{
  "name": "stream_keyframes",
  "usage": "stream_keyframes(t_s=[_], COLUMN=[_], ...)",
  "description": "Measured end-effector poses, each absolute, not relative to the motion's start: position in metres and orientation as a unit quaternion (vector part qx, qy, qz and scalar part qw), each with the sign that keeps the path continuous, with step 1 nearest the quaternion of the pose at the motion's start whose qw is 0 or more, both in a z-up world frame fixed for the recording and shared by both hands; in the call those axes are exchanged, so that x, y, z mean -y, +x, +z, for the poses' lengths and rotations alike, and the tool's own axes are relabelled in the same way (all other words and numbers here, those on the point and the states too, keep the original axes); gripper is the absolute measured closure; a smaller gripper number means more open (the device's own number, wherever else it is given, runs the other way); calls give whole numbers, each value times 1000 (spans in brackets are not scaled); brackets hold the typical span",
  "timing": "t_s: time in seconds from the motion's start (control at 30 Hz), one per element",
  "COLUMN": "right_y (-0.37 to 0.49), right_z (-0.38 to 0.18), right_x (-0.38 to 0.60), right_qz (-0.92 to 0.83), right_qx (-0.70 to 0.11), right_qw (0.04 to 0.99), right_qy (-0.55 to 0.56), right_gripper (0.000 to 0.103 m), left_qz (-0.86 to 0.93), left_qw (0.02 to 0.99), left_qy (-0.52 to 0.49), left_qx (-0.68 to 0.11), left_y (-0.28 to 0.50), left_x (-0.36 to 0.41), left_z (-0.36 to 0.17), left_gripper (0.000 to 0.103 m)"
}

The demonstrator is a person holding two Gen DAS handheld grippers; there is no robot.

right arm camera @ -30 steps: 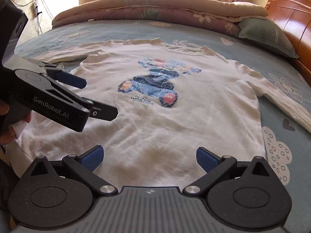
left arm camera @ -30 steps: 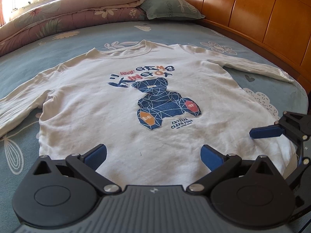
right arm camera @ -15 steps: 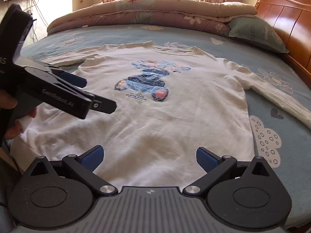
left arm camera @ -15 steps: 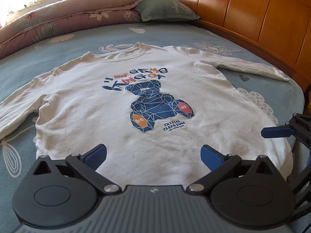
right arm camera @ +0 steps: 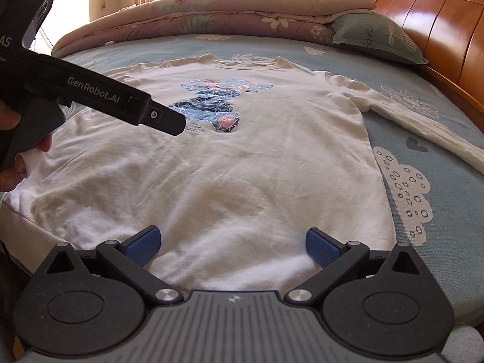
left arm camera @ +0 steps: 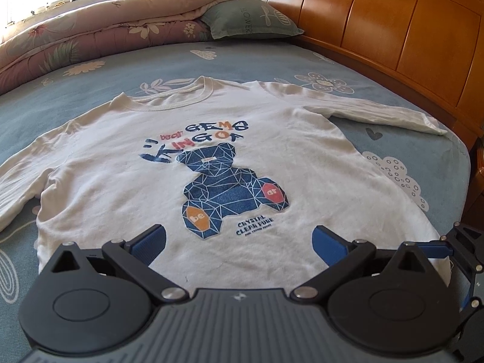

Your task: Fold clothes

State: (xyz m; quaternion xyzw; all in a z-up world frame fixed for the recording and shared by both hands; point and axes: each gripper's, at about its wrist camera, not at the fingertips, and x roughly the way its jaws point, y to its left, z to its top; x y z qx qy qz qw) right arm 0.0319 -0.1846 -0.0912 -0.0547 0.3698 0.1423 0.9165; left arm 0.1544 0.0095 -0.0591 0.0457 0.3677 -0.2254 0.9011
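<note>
A white long-sleeved shirt (left arm camera: 121, 187) with a blue bear print (left arm camera: 230, 193) lies flat, front up, on the bed, sleeves spread to both sides. It also shows in the right wrist view (right arm camera: 257, 166). My left gripper (left arm camera: 239, 242) is open and empty just above the shirt's hem. My right gripper (right arm camera: 233, 243) is open and empty over the hem nearer the right corner. The left gripper's body (right arm camera: 90, 93) crosses the left of the right wrist view. One right finger (left arm camera: 435, 249) shows at the right edge of the left wrist view.
The bed has a blue patterned sheet (left arm camera: 393, 139). A folded floral quilt (right arm camera: 242, 15) and a green pillow (left arm camera: 248, 18) lie at the far end. A wooden headboard (left arm camera: 393, 21) runs along the right side. The bed's near edge is just below the hem.
Both grippers have drawn back and down toward the shirt's hem, and both stay open. The shirt has not moved.
</note>
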Motion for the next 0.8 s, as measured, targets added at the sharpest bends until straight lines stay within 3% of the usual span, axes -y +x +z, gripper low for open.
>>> stream_keyframes(t_s=[0.17,0.5,0.8], right_y=[44,139,247], right_z=[-79,-25,-48], right_x=[193,315,395], right_qz=[159,38,-15], right_qx=[-395,-315,-314], right_qw=[904,947,934], right_qy=[-24,56,171], right_gripper=[0,0,0], left_qz=[-221,-224,-233], left_qw=[903,894,889], left_qy=[39,34,35], left_qx=[-367,-386,-394], left_y=[168,188,196], left_x=[-7,3,10], left_z=[-57,-68,-78], left_gripper=[1,1,1])
